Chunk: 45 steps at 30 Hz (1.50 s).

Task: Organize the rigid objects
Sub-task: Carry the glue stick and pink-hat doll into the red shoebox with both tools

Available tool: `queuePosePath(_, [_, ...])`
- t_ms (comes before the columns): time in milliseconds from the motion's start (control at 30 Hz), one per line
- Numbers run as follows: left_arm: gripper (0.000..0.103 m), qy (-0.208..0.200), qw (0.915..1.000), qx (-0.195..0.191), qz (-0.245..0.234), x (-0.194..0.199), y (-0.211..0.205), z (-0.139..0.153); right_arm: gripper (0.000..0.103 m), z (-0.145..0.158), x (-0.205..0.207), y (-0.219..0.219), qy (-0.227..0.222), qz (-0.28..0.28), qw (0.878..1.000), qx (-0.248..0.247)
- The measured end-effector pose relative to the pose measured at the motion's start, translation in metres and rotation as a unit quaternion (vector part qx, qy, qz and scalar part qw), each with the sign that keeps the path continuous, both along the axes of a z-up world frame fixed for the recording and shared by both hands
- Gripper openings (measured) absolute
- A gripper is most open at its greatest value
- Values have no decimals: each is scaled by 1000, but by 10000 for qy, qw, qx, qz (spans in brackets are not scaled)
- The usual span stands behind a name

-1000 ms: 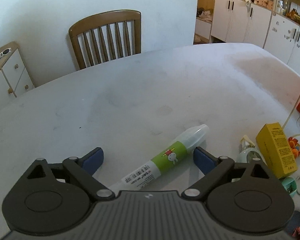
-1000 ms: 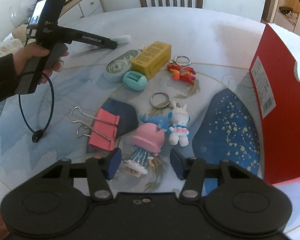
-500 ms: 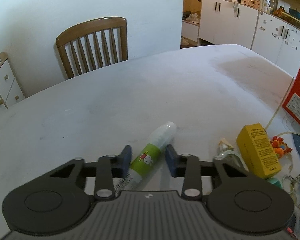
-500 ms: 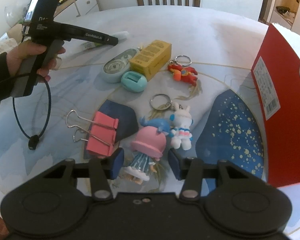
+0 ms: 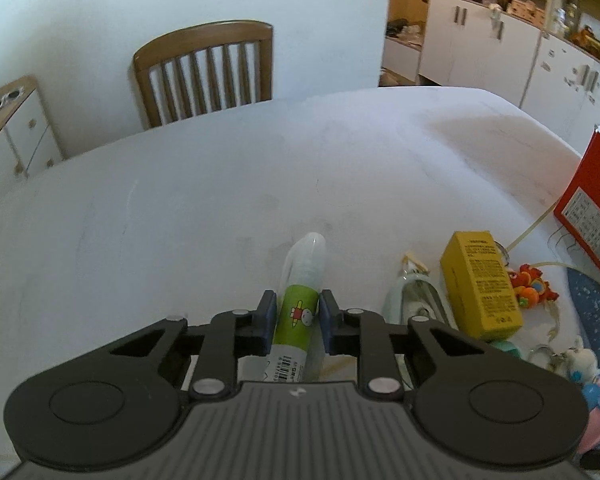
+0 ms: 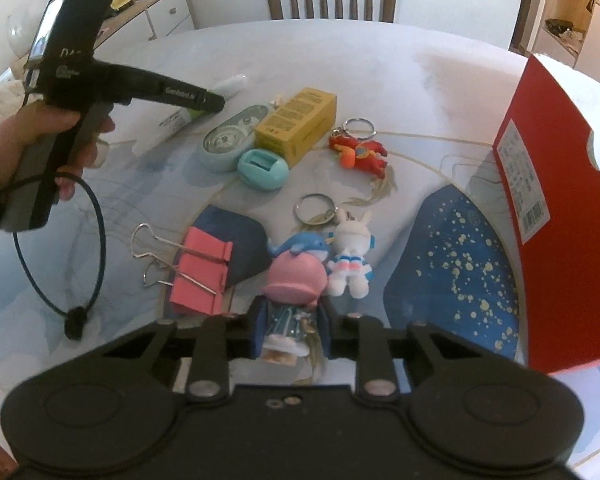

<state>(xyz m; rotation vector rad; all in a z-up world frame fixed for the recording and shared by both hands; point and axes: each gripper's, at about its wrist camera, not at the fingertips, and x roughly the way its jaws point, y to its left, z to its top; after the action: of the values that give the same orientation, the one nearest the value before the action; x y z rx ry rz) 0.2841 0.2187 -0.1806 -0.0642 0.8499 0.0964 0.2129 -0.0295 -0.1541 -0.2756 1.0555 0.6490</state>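
With your left gripper (image 5: 298,316) clamped on the glue stick (image 5: 300,300) and the right gripper (image 6: 292,330) closing around the pink-hatted doll (image 6: 296,300), lift both straight, slowly.

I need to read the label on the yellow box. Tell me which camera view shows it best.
The left wrist view: the yellow box lies close, its printed top face toward the lens, though the text stays too small to read. The right wrist view shows the same box farther off, beside the correction tape dispenser, with lettering blurred.
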Motion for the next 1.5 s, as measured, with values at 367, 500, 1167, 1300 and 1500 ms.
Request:
queuePosePath(367, [21,106,9969,-543,562,-40,-2,7,24,14,-13,-22,20,-136,9997,215])
queuePosePath(500, [21,66,9953,-681,687,-57,-4,16,24,23,-19,-31,-60,-153,9994,293])
queuePosePath(1167, [21,-647,9943,-640,557,-108,-69,119,24,103,-16,-111,-620,-484,9932,863])
queuePosePath(1300, [21,-775,9946,-577,376,-102,-98,142,24,115,-2,-135,-784,-577,9905,976])
queuePosePath(1500, [21,-769,9951,-618,49,-83,-151,167,24,123,22,-174,-935,-677,9885,973])
